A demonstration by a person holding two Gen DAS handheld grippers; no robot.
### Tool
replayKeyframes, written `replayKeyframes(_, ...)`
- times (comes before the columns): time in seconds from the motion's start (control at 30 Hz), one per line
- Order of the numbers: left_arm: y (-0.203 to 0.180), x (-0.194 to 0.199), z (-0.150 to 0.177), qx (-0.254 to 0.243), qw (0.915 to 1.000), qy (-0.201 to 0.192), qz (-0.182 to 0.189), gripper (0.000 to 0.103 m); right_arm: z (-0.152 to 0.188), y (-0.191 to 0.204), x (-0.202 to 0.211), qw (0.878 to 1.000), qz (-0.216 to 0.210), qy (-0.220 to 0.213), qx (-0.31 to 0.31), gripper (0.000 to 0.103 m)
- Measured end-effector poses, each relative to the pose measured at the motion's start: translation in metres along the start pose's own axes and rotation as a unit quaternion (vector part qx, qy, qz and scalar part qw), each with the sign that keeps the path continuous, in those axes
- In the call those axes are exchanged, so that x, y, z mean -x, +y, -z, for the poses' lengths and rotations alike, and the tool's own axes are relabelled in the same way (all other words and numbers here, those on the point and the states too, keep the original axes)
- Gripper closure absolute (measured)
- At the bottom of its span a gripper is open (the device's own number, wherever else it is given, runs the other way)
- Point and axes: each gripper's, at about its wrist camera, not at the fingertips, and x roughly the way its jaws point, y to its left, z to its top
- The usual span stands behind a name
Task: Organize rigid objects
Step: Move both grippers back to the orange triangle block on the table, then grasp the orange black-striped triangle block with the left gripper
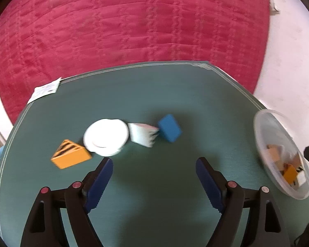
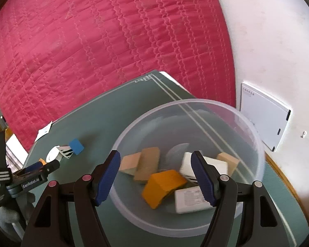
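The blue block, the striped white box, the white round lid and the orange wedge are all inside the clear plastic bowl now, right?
No. The left wrist view shows all four outside the clear plastic bowl, on the green mat: blue block, striped white box, white round lid, orange wedge.

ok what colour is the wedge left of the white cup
Orange with black stripes, clearest in the left wrist view.

Bowl (image 1: 282, 156) contents blurred; white piece (image 1: 143, 134) smeared

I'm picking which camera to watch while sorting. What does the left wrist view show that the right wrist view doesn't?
Left wrist only: the orange wedge block in full, beside the white round piece. Right wrist only: the clear bowl's contents seen clearly, tan blocks, a white box, plus a white panel on the floor. Both: green mat, blue block, pink quilt.
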Motion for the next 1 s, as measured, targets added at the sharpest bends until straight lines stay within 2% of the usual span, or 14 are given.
replayKeyframes(0.23, 0.041, 0.001, -0.002, 0.035, 0.9987, -0.004, -0.037, 0.012, 0.001, 0.024, -0.002, 1.000, -0.017, 0.002, 0.020, 0.031)
replayKeyframes(0.53, 0.089, -0.006, -0.002, 0.082, 0.9924, -0.001, -0.091, 0.010, 0.011, 0.064, -0.008, 0.997, -0.044, 0.018, 0.055, 0.031)
replayKeyframes(0.77, 0.108, -0.017, 0.000, 0.096, 0.9881, 0.007, -0.120, 0.010, 0.025, 0.097, -0.017, 0.993, -0.071, 0.039, 0.083, 0.031)
replayKeyframes(1.0, 0.111, -0.033, 0.000, 0.096, 0.9874, 0.019, -0.124, 0.010, 0.040, 0.126, -0.029, 0.987, -0.093, 0.064, 0.116, 0.031)
